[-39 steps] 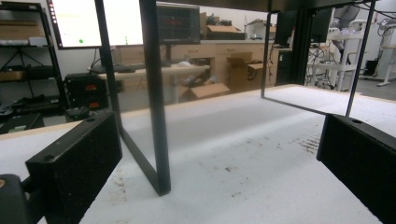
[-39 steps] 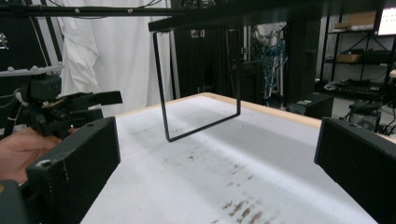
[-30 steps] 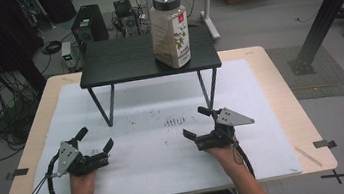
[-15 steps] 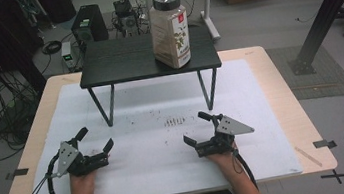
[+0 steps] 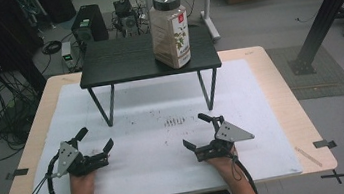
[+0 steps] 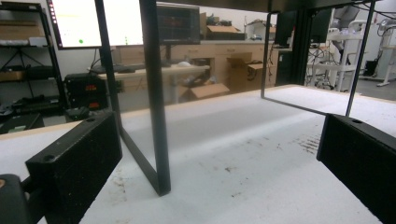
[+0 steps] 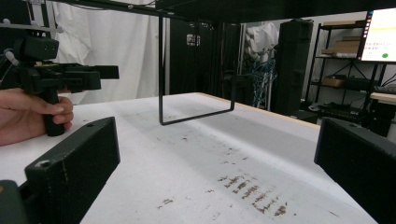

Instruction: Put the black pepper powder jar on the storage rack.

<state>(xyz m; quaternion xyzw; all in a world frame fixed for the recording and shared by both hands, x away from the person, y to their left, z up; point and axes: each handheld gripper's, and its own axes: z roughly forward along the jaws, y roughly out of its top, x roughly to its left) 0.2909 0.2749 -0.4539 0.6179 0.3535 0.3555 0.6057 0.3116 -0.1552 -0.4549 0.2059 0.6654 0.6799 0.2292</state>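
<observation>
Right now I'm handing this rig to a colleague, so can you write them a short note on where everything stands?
Left claw: open, nothing in it, resting low on the white mat near the front left.
Right claw: open, nothing in it, low on the mat near the front right.
Jar: upright, lid on, on the right part of the small black table, clear of both claws.
Done: nothing grasped.
Left: reach for the jar, likely with the right claw, which is nearer.

Even overhead light, soft shadows, slightly grainy, near edges blurred
</observation>
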